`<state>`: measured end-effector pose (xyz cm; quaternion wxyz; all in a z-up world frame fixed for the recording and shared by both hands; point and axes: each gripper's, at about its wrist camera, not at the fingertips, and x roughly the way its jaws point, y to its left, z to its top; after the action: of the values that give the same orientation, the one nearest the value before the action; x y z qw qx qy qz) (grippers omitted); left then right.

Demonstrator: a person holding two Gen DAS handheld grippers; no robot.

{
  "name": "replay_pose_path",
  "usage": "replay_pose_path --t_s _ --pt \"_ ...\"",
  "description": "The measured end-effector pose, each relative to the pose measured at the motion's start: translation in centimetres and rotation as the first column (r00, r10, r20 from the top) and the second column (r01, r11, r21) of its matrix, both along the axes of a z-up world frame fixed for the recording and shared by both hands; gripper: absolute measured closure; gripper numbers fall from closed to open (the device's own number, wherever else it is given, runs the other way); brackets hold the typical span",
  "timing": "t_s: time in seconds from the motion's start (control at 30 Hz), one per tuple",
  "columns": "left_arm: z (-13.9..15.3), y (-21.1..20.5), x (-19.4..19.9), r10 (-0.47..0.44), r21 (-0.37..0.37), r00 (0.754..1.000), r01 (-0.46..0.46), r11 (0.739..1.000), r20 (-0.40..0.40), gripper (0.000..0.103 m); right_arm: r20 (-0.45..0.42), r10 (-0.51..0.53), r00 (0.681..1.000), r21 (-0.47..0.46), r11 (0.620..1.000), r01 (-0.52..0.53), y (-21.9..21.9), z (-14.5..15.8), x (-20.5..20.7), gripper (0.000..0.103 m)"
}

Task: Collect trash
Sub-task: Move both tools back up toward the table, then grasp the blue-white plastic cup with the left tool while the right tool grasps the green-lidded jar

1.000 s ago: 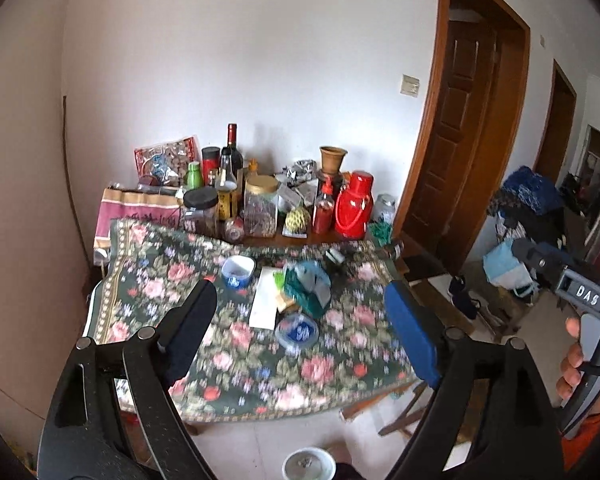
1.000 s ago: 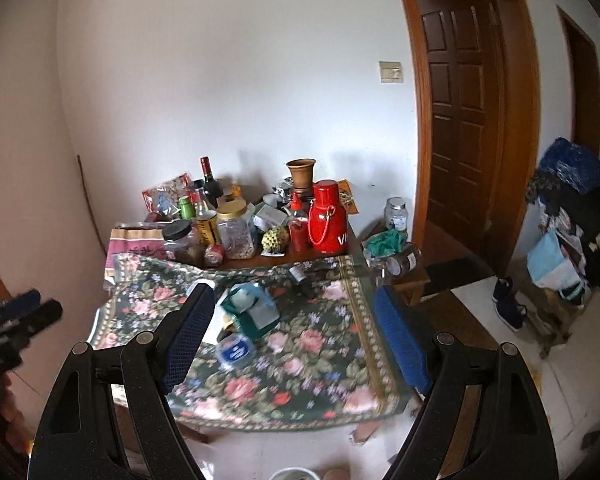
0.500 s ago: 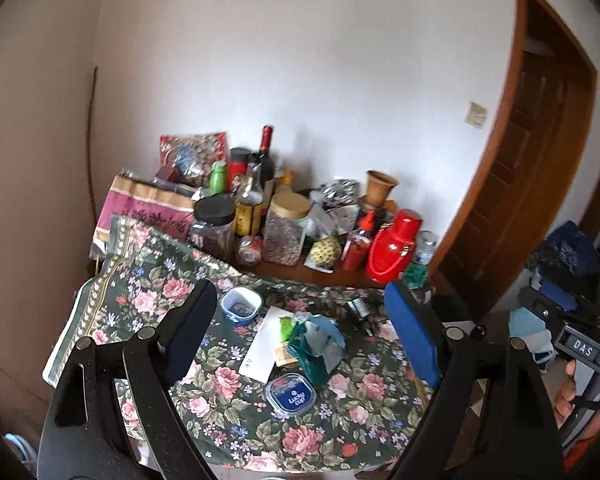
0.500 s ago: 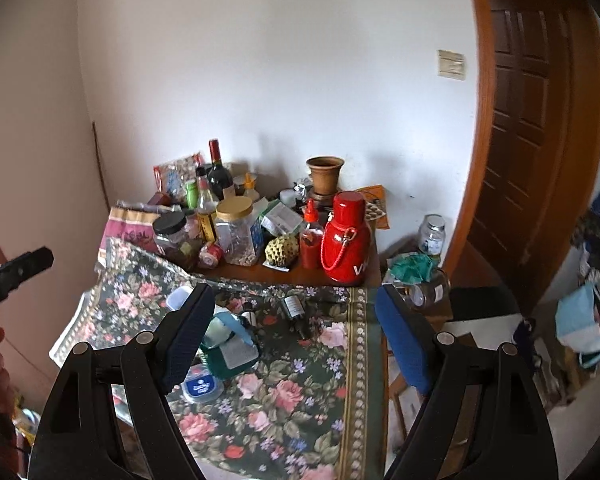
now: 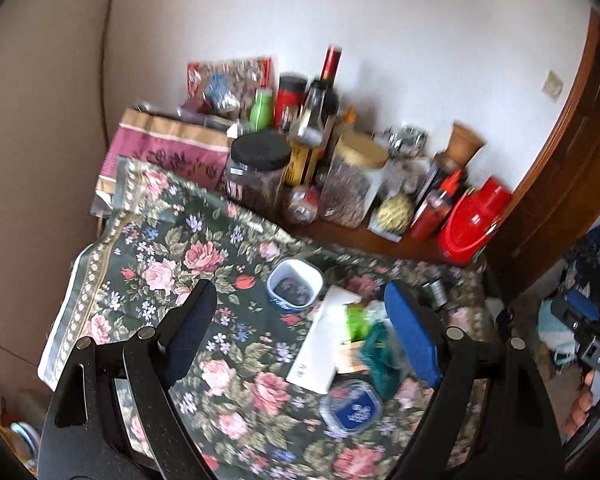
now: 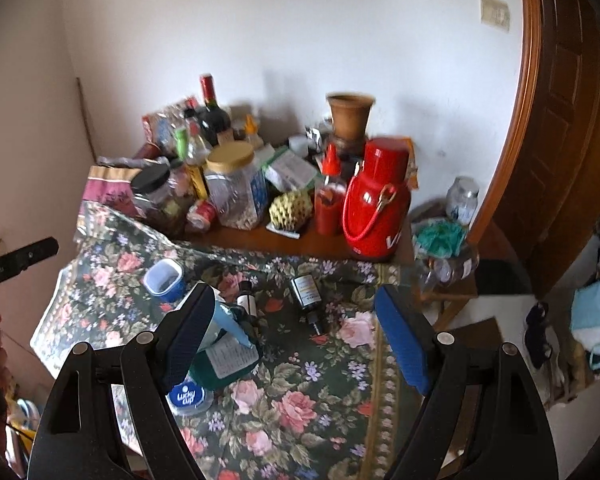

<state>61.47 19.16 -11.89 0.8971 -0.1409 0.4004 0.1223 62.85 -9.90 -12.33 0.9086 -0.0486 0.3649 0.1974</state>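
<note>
Loose items lie on the floral tablecloth (image 5: 160,264): a blue-rimmed cup (image 5: 296,286) (image 6: 165,280), a white paper sheet (image 5: 324,344), a green wrapper (image 5: 356,320), a teal carton (image 6: 224,356) (image 5: 380,360), a blue "Lucky cup" lid (image 5: 352,406) (image 6: 188,396) and two small dark bottles (image 6: 308,292). My left gripper (image 5: 300,328) is open and empty above the cloth. My right gripper (image 6: 292,340) is open and empty above the carton and bottles.
Jars, bottles, a clay pot (image 6: 350,116) and a red thermos (image 6: 376,204) crowd the wooden shelf (image 6: 260,236) behind. A brown door (image 6: 560,120) stands at right, with clutter on the floor (image 6: 580,320) beyond it.
Both grippers have moved forward and lower toward the table, so the items on the cloth look larger. Both stay open and empty.
</note>
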Motion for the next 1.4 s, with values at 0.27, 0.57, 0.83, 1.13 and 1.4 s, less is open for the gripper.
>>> replay_pose_path --t_s 0.27,0.57,0.83,1.13,1.4 --pt "-8.0 4.3 6.0 -0.069 -0.051 0.983 0.061 0.997 -0.173 0.021 -0.216 -0.078 0.973 -0.023 0.997 0.075 2.6 -6.9 6.8 0.023" --pt "-14.8 7.2 11.0 -0.111 -0.142 0.952 0.073 0.987 -0.286 0.042 -0.349 -0.124 0.929 -0.114 0.99 0.089 4.2 -13.6 12.5 0.026" --pt "-18.2 7.3 12.7 -0.152 -0.198 0.927 0.087 0.976 -0.343 0.06 -0.416 -0.105 0.903 -0.135 0.989 0.053 5.2 -16.2 14.4 0.04" --pt "-19.4 6.6 13.8 -0.165 -0.216 0.915 0.089 0.972 -0.368 0.094 -0.455 -0.084 0.886 -0.084 0.995 0.051 5.1 -16.2 14.1 0.056" --pt "-16.9 5.3 13.4 -0.126 -0.159 0.936 0.077 0.984 -0.328 0.096 -0.429 -0.096 0.898 -0.039 0.995 0.088 3.9 -13.9 11.7 0.062"
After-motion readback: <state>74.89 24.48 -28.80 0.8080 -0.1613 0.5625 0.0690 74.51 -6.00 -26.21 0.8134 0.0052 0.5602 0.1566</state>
